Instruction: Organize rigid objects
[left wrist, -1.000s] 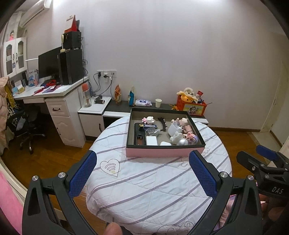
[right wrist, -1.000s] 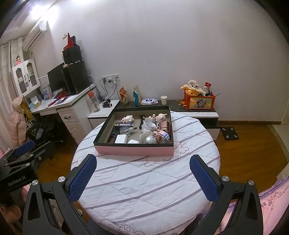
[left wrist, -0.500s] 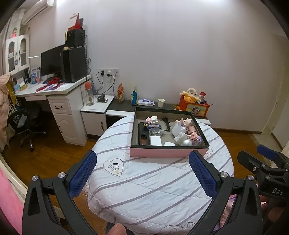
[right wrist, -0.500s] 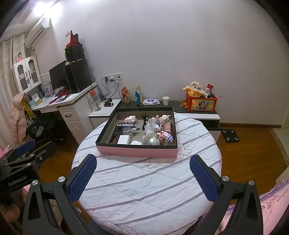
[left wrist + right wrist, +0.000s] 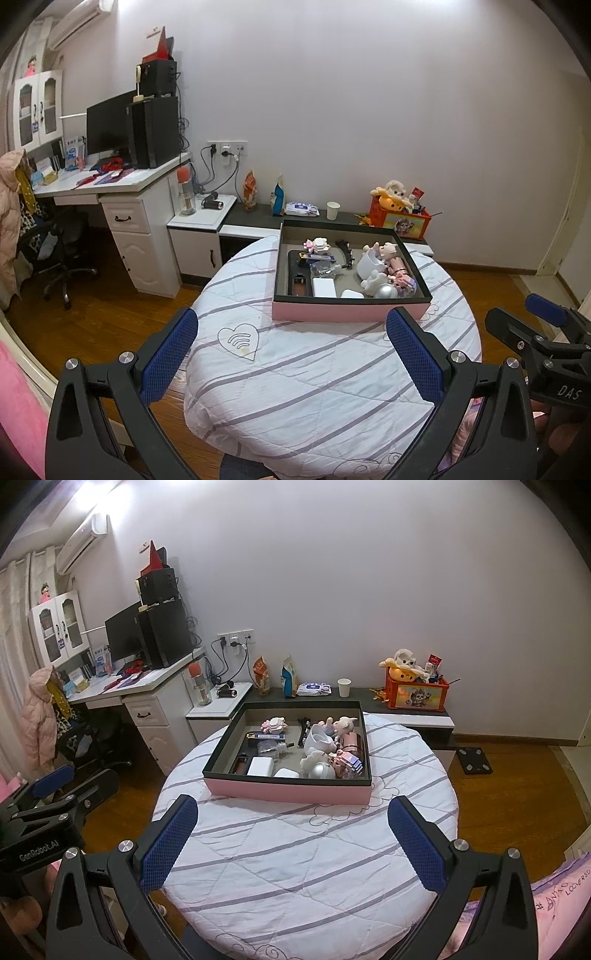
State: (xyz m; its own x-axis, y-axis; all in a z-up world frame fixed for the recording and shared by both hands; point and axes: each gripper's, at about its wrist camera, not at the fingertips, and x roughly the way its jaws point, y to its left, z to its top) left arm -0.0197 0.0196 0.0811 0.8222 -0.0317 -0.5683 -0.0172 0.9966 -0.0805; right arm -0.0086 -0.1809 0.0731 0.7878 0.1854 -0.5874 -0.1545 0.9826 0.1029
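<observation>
Hovering wide open, left gripper [image 5: 291, 354] and right gripper [image 5: 291, 840] hold nothing.
Ahead of both, well apart: the tray [image 5: 347, 311] on the table [image 5: 317, 387].

Quilted cloth table cover [image 5: 332, 369], glossy wooden floor [image 5: 110, 325], matt pink-sided box [image 5: 347, 312].

grippers: two, left gripper [image 5: 291, 358] and right gripper [image 5: 291, 840]
tray [image 5: 291, 792]: one
round table [image 5: 295, 867]: one
paper cup [image 5: 344, 688]: one
toy crate [image 5: 415, 696]: one
small things in the tray: too jumbled to count
</observation>
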